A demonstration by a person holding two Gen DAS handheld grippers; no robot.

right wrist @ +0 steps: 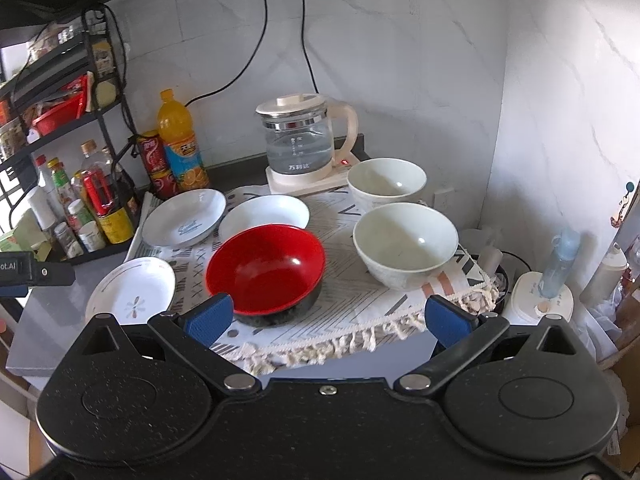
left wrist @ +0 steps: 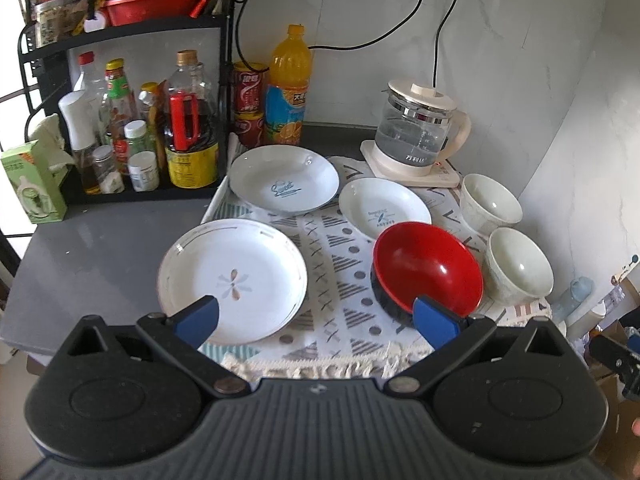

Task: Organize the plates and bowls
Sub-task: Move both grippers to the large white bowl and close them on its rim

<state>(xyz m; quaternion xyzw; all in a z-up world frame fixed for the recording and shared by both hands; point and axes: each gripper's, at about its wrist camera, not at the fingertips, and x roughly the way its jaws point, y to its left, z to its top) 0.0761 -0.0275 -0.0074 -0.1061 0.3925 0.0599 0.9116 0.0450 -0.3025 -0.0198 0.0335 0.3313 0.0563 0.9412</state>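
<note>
Three white plates lie on a patterned cloth [left wrist: 332, 280]: a flower-print plate [left wrist: 232, 278] at the front left, a "Sweet" plate [left wrist: 284, 184] behind it, and a smaller plate [left wrist: 384, 206] to its right. A red bowl [left wrist: 428, 268] with a black outside sits in front of the small plate. Two white bowls [left wrist: 518, 266] [left wrist: 490, 202] stand at the right. My left gripper [left wrist: 316, 322] is open and empty, above the cloth's front edge between the flower plate and the red bowl. My right gripper [right wrist: 330, 320] is open and empty, in front of the red bowl [right wrist: 266, 266] and the nearer white bowl [right wrist: 404, 242].
A glass kettle [left wrist: 420, 128] on its base stands at the back. An orange drink bottle [left wrist: 288, 88], red cans [left wrist: 249, 104] and a black rack of sauce bottles [left wrist: 140, 128] stand at the back left. A green box [left wrist: 32, 182] sits on the grey counter [left wrist: 100, 248]. Walls close off the back and right.
</note>
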